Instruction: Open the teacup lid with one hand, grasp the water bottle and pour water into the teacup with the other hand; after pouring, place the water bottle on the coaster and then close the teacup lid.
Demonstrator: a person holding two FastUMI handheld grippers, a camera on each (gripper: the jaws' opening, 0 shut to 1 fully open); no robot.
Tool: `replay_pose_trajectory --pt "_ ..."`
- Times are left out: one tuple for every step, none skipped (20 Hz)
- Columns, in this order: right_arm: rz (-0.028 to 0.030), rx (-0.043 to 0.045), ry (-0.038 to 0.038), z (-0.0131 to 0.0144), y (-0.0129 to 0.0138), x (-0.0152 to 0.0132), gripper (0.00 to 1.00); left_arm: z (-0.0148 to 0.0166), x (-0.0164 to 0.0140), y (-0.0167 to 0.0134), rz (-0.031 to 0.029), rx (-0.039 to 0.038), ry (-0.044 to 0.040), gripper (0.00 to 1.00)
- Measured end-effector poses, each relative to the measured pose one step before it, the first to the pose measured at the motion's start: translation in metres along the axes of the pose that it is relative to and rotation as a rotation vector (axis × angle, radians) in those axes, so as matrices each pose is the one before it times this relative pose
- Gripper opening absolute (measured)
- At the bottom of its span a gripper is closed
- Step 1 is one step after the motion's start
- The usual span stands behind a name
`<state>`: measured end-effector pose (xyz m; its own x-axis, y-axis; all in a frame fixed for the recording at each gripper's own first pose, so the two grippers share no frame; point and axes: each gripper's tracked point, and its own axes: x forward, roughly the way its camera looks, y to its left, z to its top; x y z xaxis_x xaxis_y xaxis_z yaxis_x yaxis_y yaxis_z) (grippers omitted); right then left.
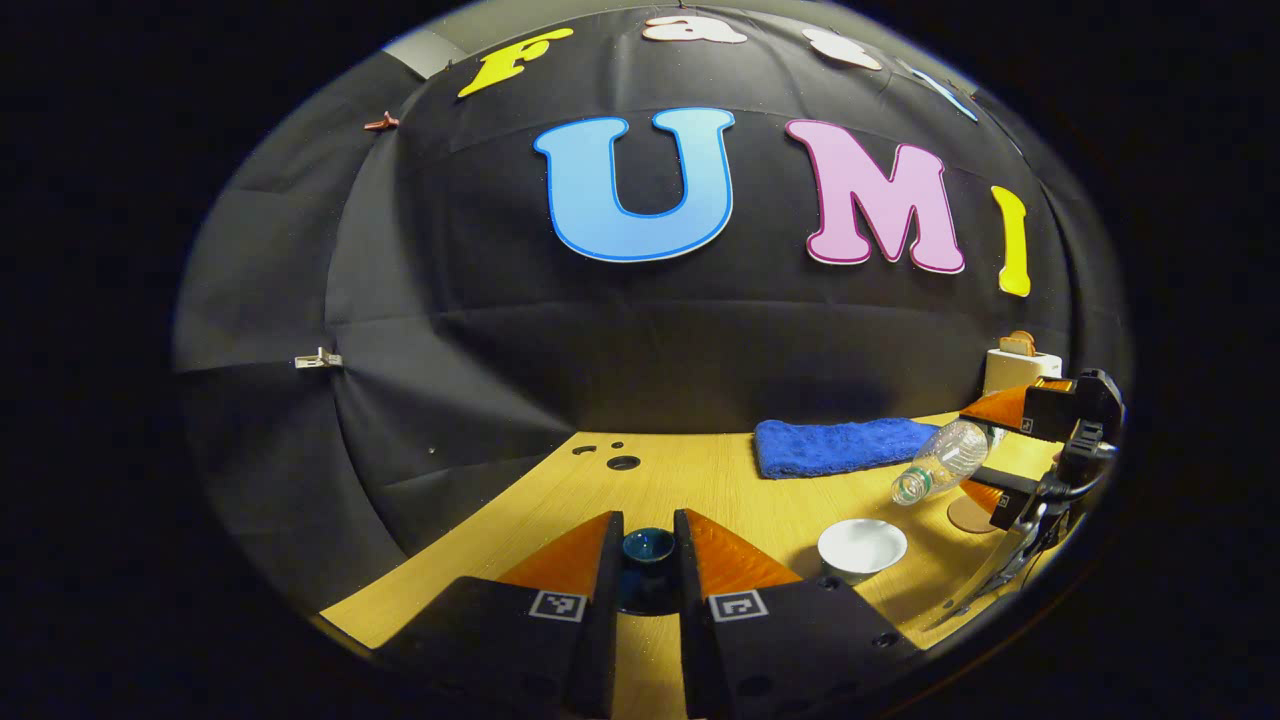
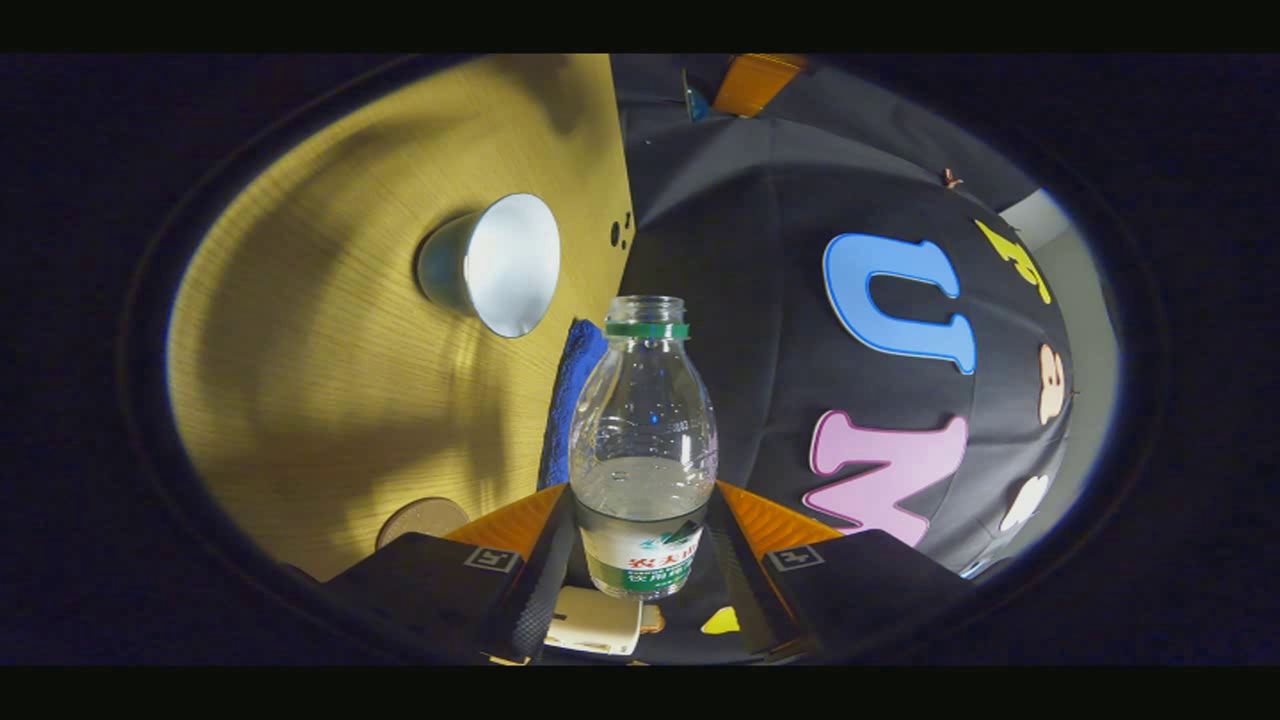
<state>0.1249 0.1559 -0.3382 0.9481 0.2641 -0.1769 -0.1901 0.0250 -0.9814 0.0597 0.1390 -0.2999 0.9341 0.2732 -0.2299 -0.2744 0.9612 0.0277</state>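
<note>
Lid (image 1: 647, 548) between left tongs (image 1: 648, 560), bottle (image 2: 643, 440) (tilted) in right tongs (image 2: 640, 540)

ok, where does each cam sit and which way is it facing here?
Left gripper view: rides the left hand-held gripper, level, facing the booth wall across the table; its own fingers clamp the teacup lid.
Right gripper view: rides the right hand-held gripper, rolled sideways so the table stands on edge; its own fingers grip the water bottle.
Shared: teacup, water bottle, blue towel, coaster.
</note>
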Motion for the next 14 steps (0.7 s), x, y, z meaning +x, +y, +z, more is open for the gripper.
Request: replay_pose_trajectory --pt "0.00161 -0.0153 -0.00423 0.00233 0.00113 -0.00088 0.74 -0.0002 -0.00086 0.00194 0.00239 -0.00187 0.00113 0.25" --pt "0.00006 -0.014 -0.00389 0.00038 0.00161 -0.00176 0.74 -0.00117 -0.00027 0.00042 0.00015 -0.00355 0.00062 0.25" --pt "0.00153 -0.01395 -0.00357 -0.00065 -0.00312 0.00164 0.74 0.00027 -0.00004 0.00084 0.00185 -0.00327 0.00011 0.3" --pt "0.00067 -0.01612 -0.00332 -0.00066 -0.00011 0.00017 0.74 -0.00124 -0.00118 0.0009 -0.00006 0.00328 -0.00077 0.3" --pt "0.00253 -0.01723 -0.00431 0.00004 -0.00018 0.00101 0.74 0.00021 -0.00002 0.00221 0.00305 0.00783 -0.00189 0.3" --pt "0.00357 -0.01344 -0.00472 -0.00008 -0.00019 0.00037 0.74 -0.00125 -0.00018 0.00072 -0.00007 0.00476 -0.00026 0.25" --pt "0.00191 -0.01045 -0.00481 -0.00012 -0.0012 0.00177 0.74 0.00048 -0.00059 0.00038 -0.00067 0.00103 -0.0001 0.25" --pt "-0.00029 -0.00823 -0.00507 -0.0001 -0.00115 0.00022 0.74 -0.00149 0.0007 0.00096 -0.00027 -0.00059 0.00085 0.25" --pt "-0.00077 -0.00946 -0.00462 0.00154 0.00047 -0.00011 0.74 0.00045 -0.00008 0.00071 0.00171 -0.00038 0.00077 0.25" --pt "-0.00185 -0.00986 -0.00249 0.00018 -0.0003 -0.00012 0.74 -0.00189 0.00004 0.0009 0.00199 -0.00161 0.00034 0.25" --pt "-0.00152 -0.00843 -0.00224 -0.00058 -0.00016 -0.00047 0.74 0.0004 0.00043 0.00113 0.00138 -0.00188 0.00063 0.3" --pt "-0.00073 -0.00862 -0.00221 -0.00051 -0.00041 0.00018 0.74 -0.00091 -0.00057 0.00092 0.00062 -0.00194 0.00086 0.3" --pt "-0.00363 -0.01353 -0.00369 0.00145 -0.00082 0.00029 0.74 -0.00008 -0.00048 -0.00036 -0.00059 0.00005 -0.00052 0.3" --pt "-0.00301 -0.01507 -0.0052 0.00115 -0.00046 -0.00017 0.74 -0.00084 -0.00048 -0.00002 -0.00026 0.00185 0.00031 0.3"
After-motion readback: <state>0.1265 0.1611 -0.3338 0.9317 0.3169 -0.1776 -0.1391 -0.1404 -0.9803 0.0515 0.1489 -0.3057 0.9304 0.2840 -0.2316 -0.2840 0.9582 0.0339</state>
